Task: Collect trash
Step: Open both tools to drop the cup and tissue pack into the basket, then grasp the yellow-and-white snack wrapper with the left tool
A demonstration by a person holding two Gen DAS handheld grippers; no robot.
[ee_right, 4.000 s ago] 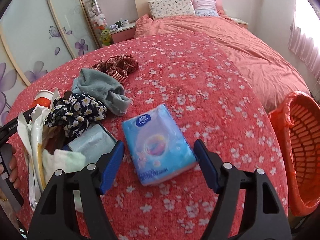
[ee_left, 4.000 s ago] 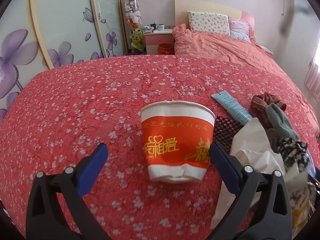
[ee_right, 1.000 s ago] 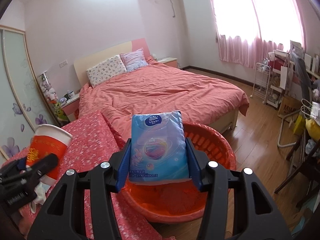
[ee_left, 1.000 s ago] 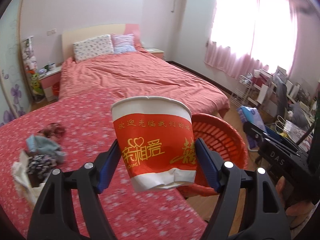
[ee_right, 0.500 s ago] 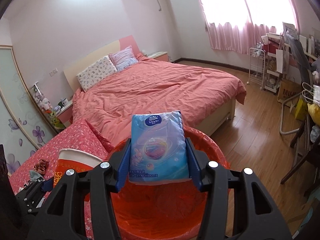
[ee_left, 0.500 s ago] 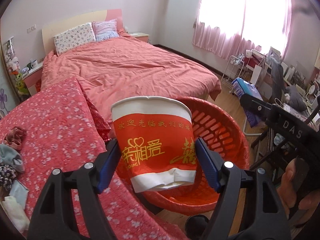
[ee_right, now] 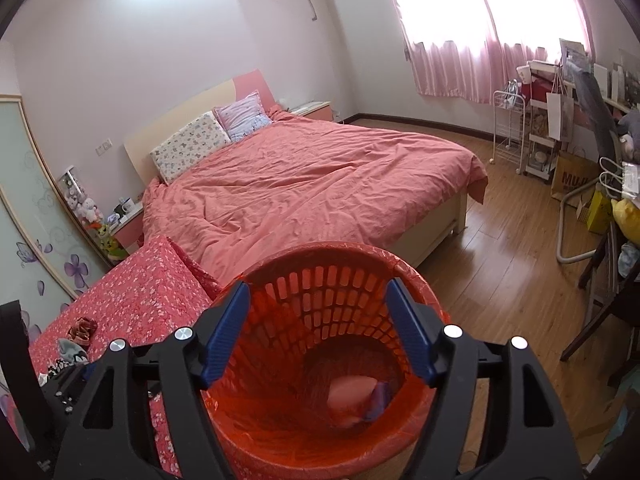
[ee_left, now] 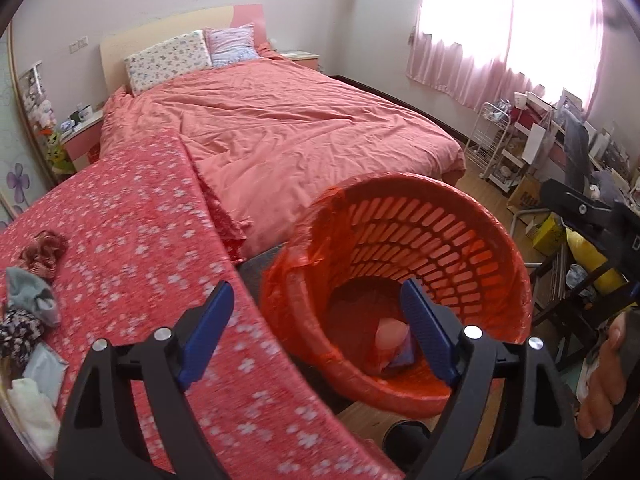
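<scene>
An orange plastic basket (ee_left: 440, 232) lined with an orange bag stands on the floor beside the red flowered table; it also shows in the right wrist view (ee_right: 340, 276). At its bottom lie a pale cup (ee_left: 390, 334) and a blue tissue pack (ee_left: 404, 354), seen too in the right wrist view as cup (ee_right: 350, 398) and pack (ee_right: 380, 396). My left gripper (ee_left: 316, 336) is open and empty, just above the basket's near rim. My right gripper (ee_right: 320, 330) is open and empty over the basket's mouth.
The red flowered table (ee_left: 132, 240) carries clothes and paper scraps at its left edge (ee_left: 28, 304). A bed with a pink cover (ee_right: 304, 184) lies behind. Shelves, bags and a chair crowd the right side (ee_right: 580, 168). Wooden floor (ee_right: 500, 264) surrounds the basket.
Both grippers have opened. The red paper cup left my left gripper and the blue tissue pack left my right gripper; both now lie in the basket.
</scene>
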